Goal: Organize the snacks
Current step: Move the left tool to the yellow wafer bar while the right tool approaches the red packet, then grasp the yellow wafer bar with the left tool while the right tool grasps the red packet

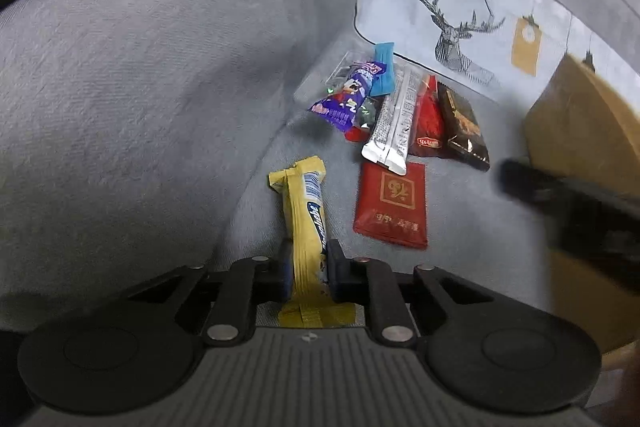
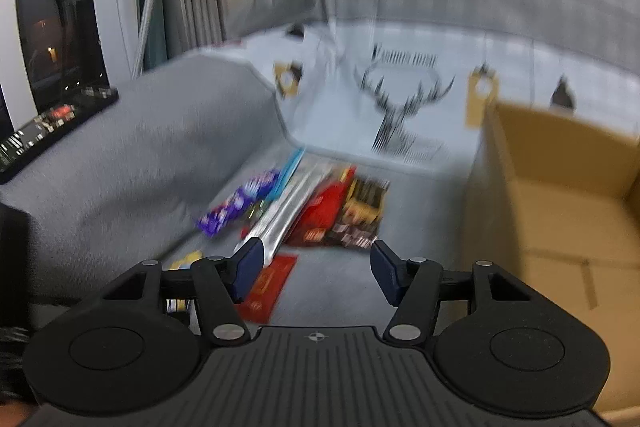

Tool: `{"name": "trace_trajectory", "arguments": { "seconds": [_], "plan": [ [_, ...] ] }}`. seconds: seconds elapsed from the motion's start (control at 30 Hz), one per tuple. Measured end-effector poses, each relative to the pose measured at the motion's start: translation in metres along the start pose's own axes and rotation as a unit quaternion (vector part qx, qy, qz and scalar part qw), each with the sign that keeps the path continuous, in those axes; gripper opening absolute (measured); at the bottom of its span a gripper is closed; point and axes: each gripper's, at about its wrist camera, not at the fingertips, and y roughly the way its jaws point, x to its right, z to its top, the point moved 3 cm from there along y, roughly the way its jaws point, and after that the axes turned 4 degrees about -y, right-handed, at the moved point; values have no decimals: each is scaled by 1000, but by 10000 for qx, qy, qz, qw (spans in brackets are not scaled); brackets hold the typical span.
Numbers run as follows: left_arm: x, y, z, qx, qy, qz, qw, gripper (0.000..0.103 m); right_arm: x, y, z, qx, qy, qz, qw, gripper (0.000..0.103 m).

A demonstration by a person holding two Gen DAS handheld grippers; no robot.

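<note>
My left gripper [image 1: 307, 263] is shut on a yellow snack bar [image 1: 306, 211] that points away over the grey sofa seat [image 1: 460, 211]. Ahead lie a red packet [image 1: 392, 205], a silver stick pack [image 1: 390, 125], a purple packet [image 1: 348, 95], a blue packet [image 1: 383, 75], a red pouch [image 1: 428, 123] and a dark brown packet [image 1: 464, 127]. My right gripper [image 2: 316, 267] is open and empty above the seat, near the red packet [image 2: 268, 287] and the blurred snack pile [image 2: 320, 207]. It shows blurred at the right of the left wrist view [image 1: 568, 203].
An open cardboard box [image 2: 560, 211] stands on the seat at the right, also in the left wrist view [image 1: 580, 131]. A white deer-print cushion [image 1: 460, 11] leans behind the snacks. The sofa armrest [image 1: 140, 87] rises at the left.
</note>
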Motion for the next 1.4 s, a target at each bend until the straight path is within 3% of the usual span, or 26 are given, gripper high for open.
{"name": "trace_trajectory", "arguments": {
  "seconds": [0.17, 0.37, 0.5, 0.63, 0.7, 0.8, 0.9, 1.0, 1.23, 1.37, 1.4],
  "plan": [
    [-6, 13, -2, -364, -403, -147, 9984, 18, -17, 41, -3, -293, -68, 187, 9994, 62],
    [-6, 19, 0, -299, -467, -81, 9984, 18, -32, 96, -11, -838, -342, 371, 9952, 63],
    [-6, 22, 2, -279, -485, -80, 9984, 18, -35, 106, -16, -1048, -381, 425, 9929, 73],
    [-8, 19, 2, -285, -507, -91, 9983, 18, -37, 106, -17, -1058, -443, 482, 9922, 73],
    [-9, 19, 2, -288, -529, -96, 9981, 18, -37, 104, -18, -1035, -508, 452, 9923, 61],
    [-9, 17, 2, -295, -510, -103, 9982, 18, -37, 103, -16, -1028, -597, 486, 9917, 50],
    [-9, 16, 2, -284, -462, -106, 9985, 18, -35, 98, -12, -1015, -615, 480, 9918, 31],
    [-9, 15, 2, -277, -452, -117, 9985, 18, -27, 87, -7, -993, -574, 292, 9930, 0],
    [-13, 6, 1, -194, -469, -242, 9984, 18, -8, 42, 0, -1034, -315, 359, 9935, 2],
    [-13, 0, 0, -161, -430, -291, 9985, 18, 1, 34, -7, -936, -47, 321, 9951, 41],
    [-13, 0, -1, -166, -422, -282, 9986, 18, 1, 37, -8, -939, 31, 339, 9950, 44]
  ]
}}
